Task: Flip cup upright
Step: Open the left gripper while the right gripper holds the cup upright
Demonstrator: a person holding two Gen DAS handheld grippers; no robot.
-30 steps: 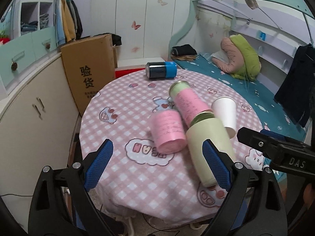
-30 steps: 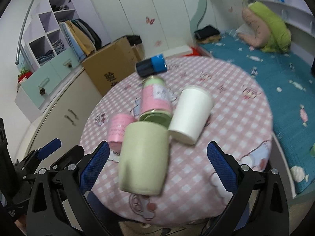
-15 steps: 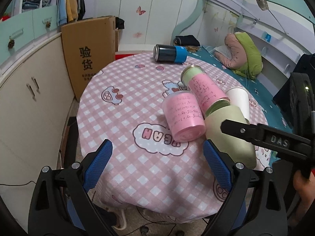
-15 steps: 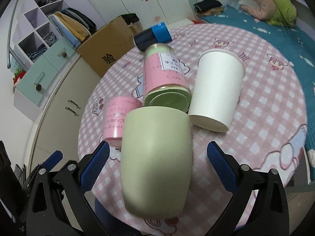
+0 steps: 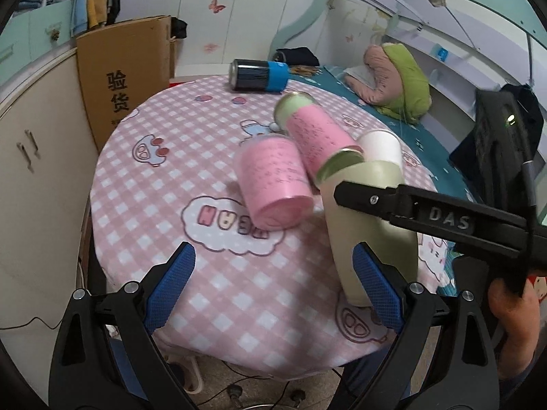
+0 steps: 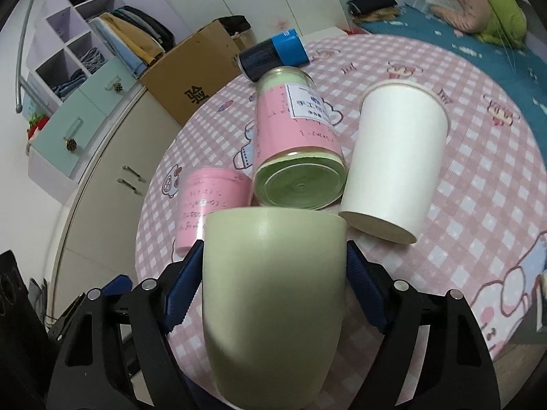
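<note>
The right gripper (image 6: 273,280) clamps its 2 blue pads (image 6: 183,283) against both sides of the pale green cup (image 6: 271,307), which lies on its side at the near edge of the pink checked table (image 5: 164,177), one end touching a pink-labelled jar (image 6: 297,147). The left gripper (image 5: 273,290) hovers wide open, holding nothing. A white paper cup (image 6: 393,167) lies just beside the jar.

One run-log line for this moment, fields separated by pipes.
right gripper: shut on green cup | cup: on its side on table | left gripper: open, holding nothing | flip: not yet done
</note>
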